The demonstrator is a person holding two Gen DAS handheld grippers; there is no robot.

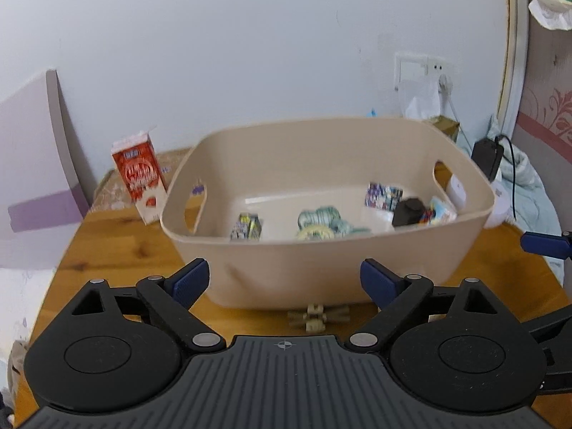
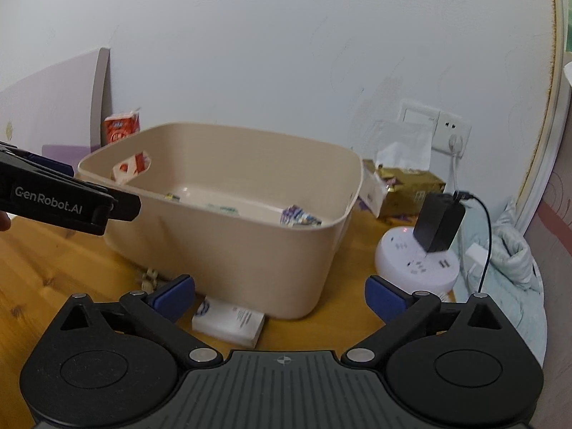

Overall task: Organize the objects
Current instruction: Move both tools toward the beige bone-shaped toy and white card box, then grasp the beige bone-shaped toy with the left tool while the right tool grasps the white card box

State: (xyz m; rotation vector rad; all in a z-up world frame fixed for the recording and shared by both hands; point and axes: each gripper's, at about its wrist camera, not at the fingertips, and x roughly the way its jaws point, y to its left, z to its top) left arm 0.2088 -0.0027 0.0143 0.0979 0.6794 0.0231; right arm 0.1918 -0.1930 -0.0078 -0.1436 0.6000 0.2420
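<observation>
A beige plastic bin (image 1: 321, 268) with handle holes stands on the wooden table (image 1: 118, 254); it also shows in the right wrist view (image 2: 228, 254). Inside lie several small items: colourful packets (image 1: 384, 195), a green-white toy (image 1: 321, 220) and a black object (image 1: 409, 211). A small tan toy (image 1: 314, 316) lies on the table against the bin's front wall, just beyond my left gripper (image 1: 285, 282), which is open and empty. My right gripper (image 2: 280, 295) is open and empty above a white box (image 2: 228, 321) by the bin's near corner.
A red-white carton (image 1: 141, 175) stands left of the bin. A white round power strip (image 2: 416, 261) with a black adapter (image 2: 438, 221) sits right of it. A gold tissue box (image 2: 411, 189) stands behind. The left gripper's body (image 2: 60, 200) reaches in from the left.
</observation>
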